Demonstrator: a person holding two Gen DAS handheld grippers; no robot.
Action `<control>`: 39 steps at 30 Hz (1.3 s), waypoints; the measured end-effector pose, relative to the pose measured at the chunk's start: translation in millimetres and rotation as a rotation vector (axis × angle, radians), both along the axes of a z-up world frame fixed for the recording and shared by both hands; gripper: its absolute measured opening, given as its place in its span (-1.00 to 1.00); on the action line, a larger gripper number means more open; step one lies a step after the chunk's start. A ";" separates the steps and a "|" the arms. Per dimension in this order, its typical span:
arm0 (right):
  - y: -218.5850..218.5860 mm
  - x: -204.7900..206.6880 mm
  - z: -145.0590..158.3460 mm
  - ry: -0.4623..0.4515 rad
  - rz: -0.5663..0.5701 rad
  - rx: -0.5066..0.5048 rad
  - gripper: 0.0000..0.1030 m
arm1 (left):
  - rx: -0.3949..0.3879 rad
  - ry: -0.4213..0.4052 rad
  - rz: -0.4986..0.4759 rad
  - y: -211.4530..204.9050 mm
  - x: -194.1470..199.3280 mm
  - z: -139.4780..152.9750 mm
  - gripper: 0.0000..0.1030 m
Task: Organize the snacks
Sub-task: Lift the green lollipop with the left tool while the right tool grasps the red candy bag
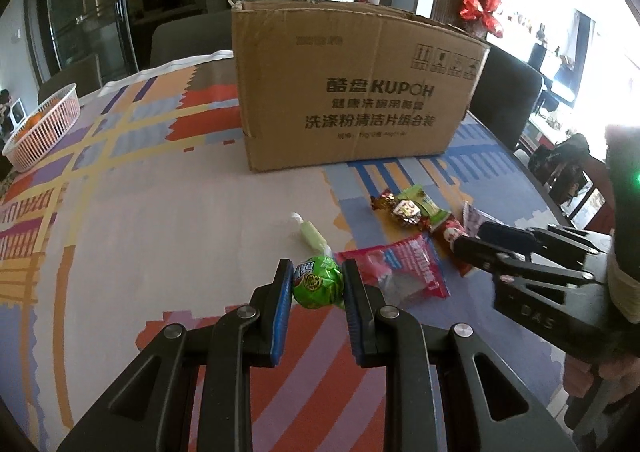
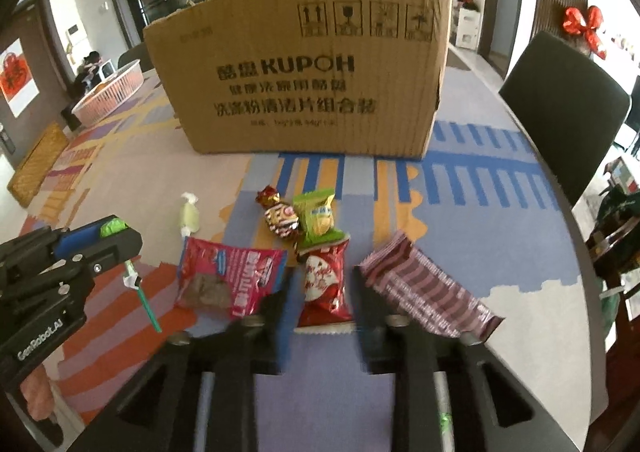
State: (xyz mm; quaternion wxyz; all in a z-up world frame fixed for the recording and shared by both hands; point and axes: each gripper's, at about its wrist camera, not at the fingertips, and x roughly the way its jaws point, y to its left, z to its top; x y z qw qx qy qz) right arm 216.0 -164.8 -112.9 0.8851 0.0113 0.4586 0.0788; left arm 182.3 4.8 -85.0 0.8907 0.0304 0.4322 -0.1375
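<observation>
Far left of the box sits a pink basket holding oranges, no part of this step. The box stands open-topped at the back of the patterned cloth, and every snack lies in front of it.

Nearest the box's left front corner is a pale green candy. Just short of that, the left gripper is clamped on the lollipop: its blue pads press the green wrapped head from both sides, the gap only as wide as the head. In the right wrist view the stick hangs free beneath the fingers, apparently off the cloth.

To carry it well, I would keep the squeeze steady, lift high enough to pass the box's front wall, and let go only once over the opening, since the round head could slip.

In front of the box's middle lie a pink packet, a gold-and-red candy and a green packet. The right gripper is spread wide around a red packet, fingers either side, blurred; whether they touch it I cannot tell. It grips nothing yet. Rightmost lies a striped packet.
</observation>
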 end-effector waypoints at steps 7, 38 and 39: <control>7.9 12.7 -14.3 0.048 0.019 -0.048 -0.37 | 0.007 0.016 -0.002 -2.5 -0.8 -1.5 -0.51; -14.5 2.4 97.1 -0.191 0.029 0.004 -0.55 | -0.050 -0.123 -0.023 -25.8 16.2 82.3 -0.51; -15.4 5.7 101.8 -0.199 0.029 0.005 -0.55 | -0.052 -0.128 -0.023 -25.6 18.9 85.6 -0.51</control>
